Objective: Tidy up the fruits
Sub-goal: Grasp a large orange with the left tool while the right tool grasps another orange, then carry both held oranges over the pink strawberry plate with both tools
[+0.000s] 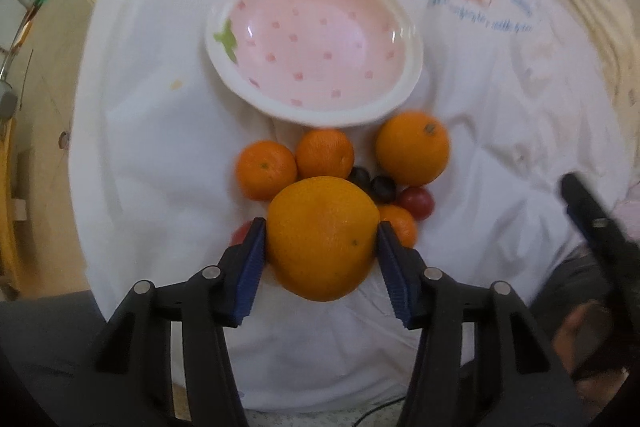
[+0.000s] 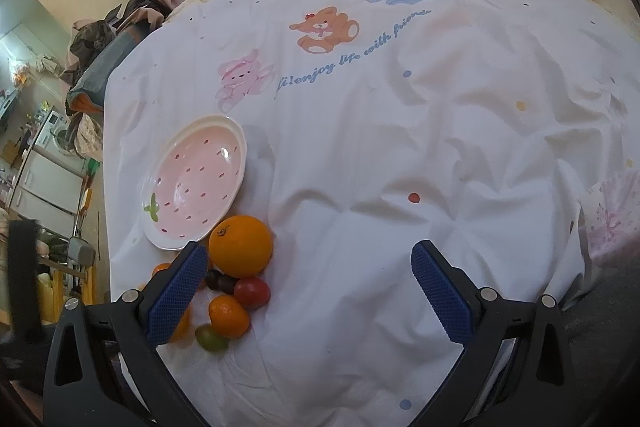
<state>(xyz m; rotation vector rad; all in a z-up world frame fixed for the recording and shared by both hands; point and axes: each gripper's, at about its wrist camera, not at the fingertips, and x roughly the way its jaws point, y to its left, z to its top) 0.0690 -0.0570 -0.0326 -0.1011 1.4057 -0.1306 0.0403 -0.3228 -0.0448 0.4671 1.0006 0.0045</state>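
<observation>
My left gripper [image 1: 321, 233] is shut on a large orange [image 1: 322, 237] and holds it above the fruit pile. Beyond it lie three oranges [image 1: 412, 147], two dark grapes [image 1: 382, 187], a red tomato [image 1: 416, 202] and a small mandarin [image 1: 398, 225]. The empty pink strawberry-pattern bowl [image 1: 316, 43] sits just past them. My right gripper [image 2: 308, 279] is open and empty over the white sheet, to the right of the pile. Its view shows the bowl [image 2: 196, 183], an orange [image 2: 240, 245], a tomato [image 2: 251, 291], a mandarin [image 2: 228, 315] and a green grape [image 2: 210, 339].
Everything rests on a wrinkled white bedsheet [image 2: 400, 147] printed with cartoon bears. The bed's left edge drops to the floor, with clothes [image 2: 112, 39] and appliances beyond. The right gripper shows at the right edge of the left wrist view [image 1: 592, 219].
</observation>
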